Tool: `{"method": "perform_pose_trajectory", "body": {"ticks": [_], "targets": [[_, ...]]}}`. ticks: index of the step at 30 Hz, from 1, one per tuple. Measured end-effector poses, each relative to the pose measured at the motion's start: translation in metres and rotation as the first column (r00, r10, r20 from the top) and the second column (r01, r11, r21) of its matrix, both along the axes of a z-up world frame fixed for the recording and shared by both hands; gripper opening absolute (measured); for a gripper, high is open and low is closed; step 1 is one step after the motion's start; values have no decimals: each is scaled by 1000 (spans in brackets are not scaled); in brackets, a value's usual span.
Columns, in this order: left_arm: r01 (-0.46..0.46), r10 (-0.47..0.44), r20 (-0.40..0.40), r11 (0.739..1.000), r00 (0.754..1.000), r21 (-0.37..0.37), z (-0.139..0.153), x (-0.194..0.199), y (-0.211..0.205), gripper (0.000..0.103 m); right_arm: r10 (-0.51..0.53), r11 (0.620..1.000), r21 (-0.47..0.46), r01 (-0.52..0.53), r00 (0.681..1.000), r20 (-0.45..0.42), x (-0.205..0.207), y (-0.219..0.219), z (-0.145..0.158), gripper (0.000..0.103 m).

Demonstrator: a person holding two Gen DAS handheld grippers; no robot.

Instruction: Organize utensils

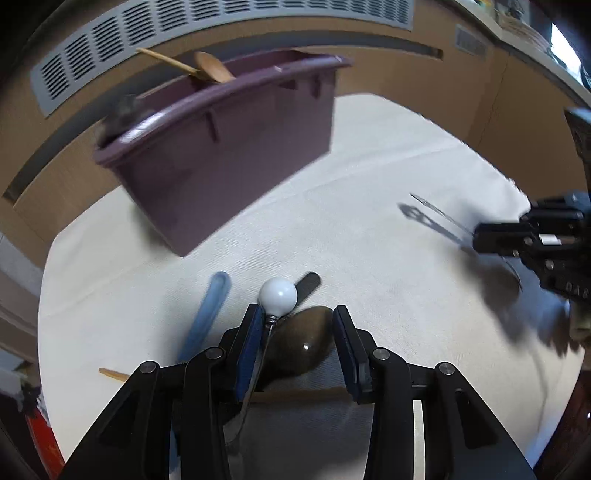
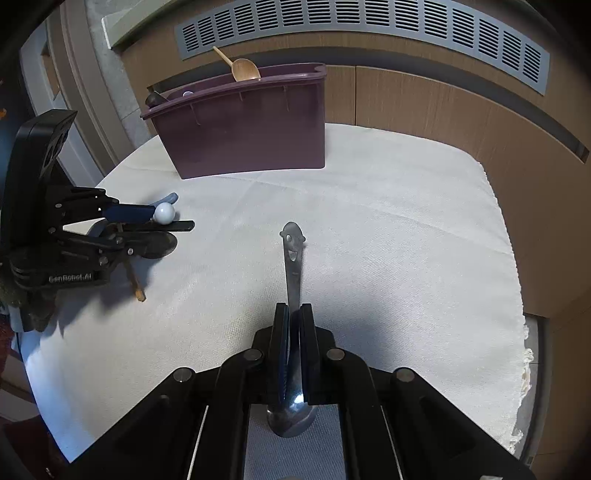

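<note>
A table covered in a pale woven cloth (image 2: pixel 369 206) stands against a wood-panelled wall with a long grey vent (image 2: pixel 362 27) above. At the back, left of centre, sits a purple bin (image 2: pixel 243 136); a wooden spoon (image 2: pixel 243 69) leans out over its rim, and a couple of other items show inside it, too dim to name. So some sorting looks done. On the left, the left gripper (image 1: pixel 297 328) hovers low over a small heap of utensils, its jaws apart; a metal handle topped with a white ball (image 1: pixel 277 294) lies against the inner face of its left finger, and a dark brown spoon (image 1: pixel 301 341) lies between the fingers, neither one pinched. Beside these lie a blue handle (image 1: pixel 207 314), a flat black handle (image 1: pixel 308 282) and the end of a wooden stick (image 1: pixel 112 374). These all seem yet to be put away. Toward the right, the right gripper (image 2: pixel 293 332) is clamped on a steel spoon (image 2: pixel 293 266), bowl nearest the camera, its handle ending in a cut-out smiling face and pointing toward the bin. That spoon is well apart from the bin. By my reckoning the job is under halfway.
</note>
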State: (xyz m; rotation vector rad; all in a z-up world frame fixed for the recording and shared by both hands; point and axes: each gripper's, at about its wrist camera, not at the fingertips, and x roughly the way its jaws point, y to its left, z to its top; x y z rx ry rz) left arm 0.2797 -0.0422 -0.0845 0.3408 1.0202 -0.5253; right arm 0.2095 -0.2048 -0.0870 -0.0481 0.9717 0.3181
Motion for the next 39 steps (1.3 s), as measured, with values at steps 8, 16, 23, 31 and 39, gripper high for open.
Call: {"method": "perform_pose_trajectory", "body": {"ticks": [8, 16, 23, 31, 39], "targets": [[-100, 97, -56, 994, 994, -38, -3, 24, -2, 32, 19, 1000, -15, -19, 1000, 12, 2, 7, 2, 5], [-171, 168, -48, 982, 985, -85, 9, 16, 13, 22, 20, 1000, -13, -19, 999, 27, 4, 3, 4, 5], [-234, 248, 23, 938, 968, -254, 55, -13, 32, 22, 12, 1000, 10, -13, 997, 70, 3, 6, 15, 5], [-220, 312, 121, 851, 943, -476, 128, -40, 54, 22, -8, 994, 107, -13, 980, 198, -5, 1, 56, 3], [-242, 343, 126, 836, 931, -492, 140, -37, 62, 22, 46, 995, 75, -63, 976, 211, 0, 7, 67, 3]]}}
